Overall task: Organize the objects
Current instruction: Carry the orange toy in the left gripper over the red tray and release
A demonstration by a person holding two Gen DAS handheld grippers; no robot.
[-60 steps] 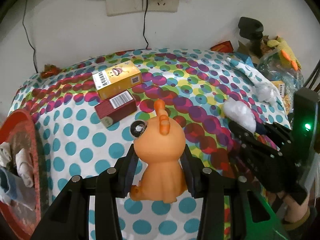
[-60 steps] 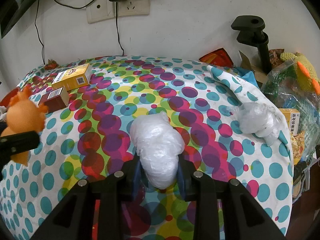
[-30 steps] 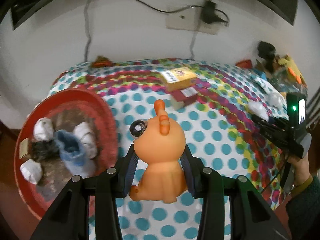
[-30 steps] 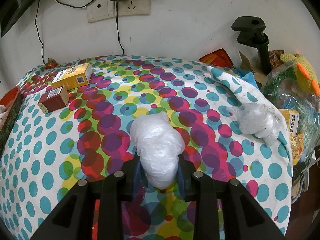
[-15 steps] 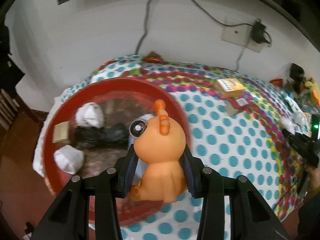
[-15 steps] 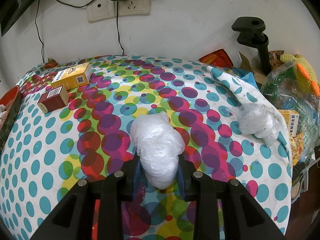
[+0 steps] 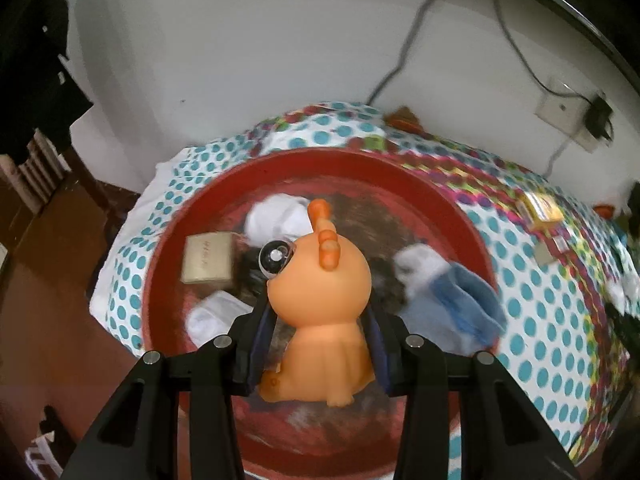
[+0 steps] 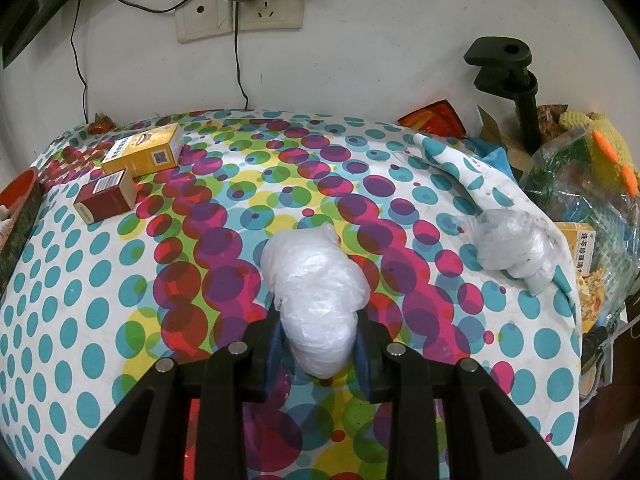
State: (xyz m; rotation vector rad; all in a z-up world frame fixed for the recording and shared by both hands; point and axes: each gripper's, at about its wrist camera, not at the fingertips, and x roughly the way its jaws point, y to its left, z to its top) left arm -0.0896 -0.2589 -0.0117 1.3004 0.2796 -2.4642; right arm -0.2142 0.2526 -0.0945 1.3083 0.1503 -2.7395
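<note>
Left wrist view: the left gripper (image 7: 320,334) has its jaws clamped on an orange toy figure (image 7: 320,304) by its flanks, held over the red tray (image 7: 460,216). The tray's floor is crowded: a tan box (image 7: 208,258) at ten o'clock of the toy, white bundles (image 7: 280,216) at twelve and at nine, a blue cloth (image 7: 464,304) at three. Dropped from here, the round-bodied toy could land on a bundle and roll, or tip against the box. The barest patch lies at six o'clock, under the jaws. The tray sits near the counter's left edge, with floor beyond.

Right wrist view: the right gripper (image 8: 318,344) is clamped on a white plastic-wrapped bundle (image 8: 316,292), apparently resting on the dotted cloth (image 8: 120,280). The slack wrap could slip if lifted fast. Room is open toward nine o'clock; a yellow box (image 8: 142,154) and a dark red box (image 8: 106,196) lie at ten, clutter at three.
</note>
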